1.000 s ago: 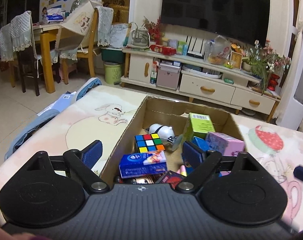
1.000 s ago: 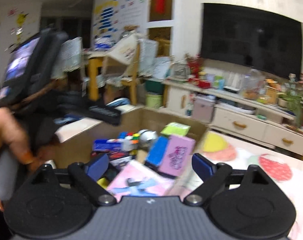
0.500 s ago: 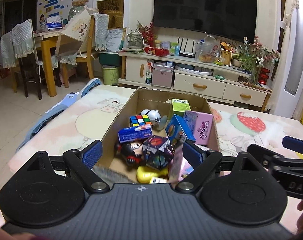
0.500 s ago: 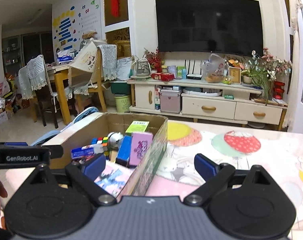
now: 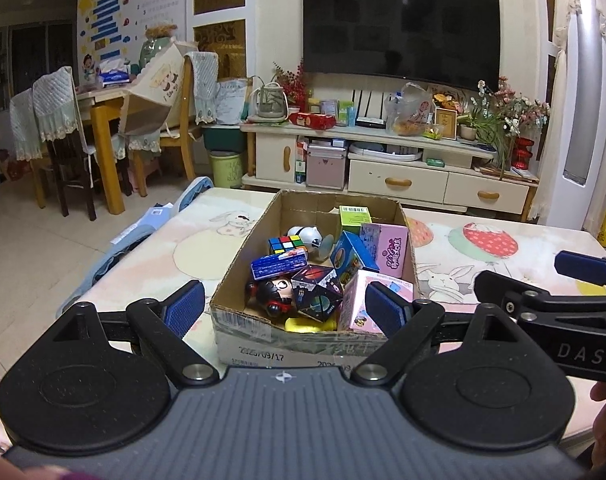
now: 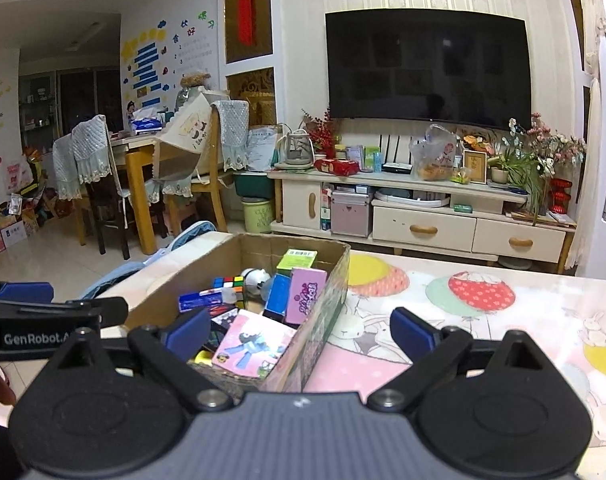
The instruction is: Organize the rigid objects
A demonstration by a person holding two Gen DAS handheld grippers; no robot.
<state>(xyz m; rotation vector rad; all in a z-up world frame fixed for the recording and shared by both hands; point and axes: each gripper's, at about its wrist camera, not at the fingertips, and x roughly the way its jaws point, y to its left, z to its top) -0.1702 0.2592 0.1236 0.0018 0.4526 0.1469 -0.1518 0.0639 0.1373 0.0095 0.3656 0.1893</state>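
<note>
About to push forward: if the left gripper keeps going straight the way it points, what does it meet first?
Probably the near wall of the cardboard box, then the piled toys inside, such as the doll figure. The left gripper is open and empty; depth is hard to judge.

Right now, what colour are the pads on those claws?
Blue pads on black arms, clearest in the left wrist view.

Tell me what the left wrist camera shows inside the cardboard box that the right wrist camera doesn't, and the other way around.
Only the left wrist view shows the doll with the black hair and the dark patterned cube at the near end. Only the right wrist view shows the printed outer side of the cardboard box. Both show the Rubik's cube, the green box and the pink box.
</note>
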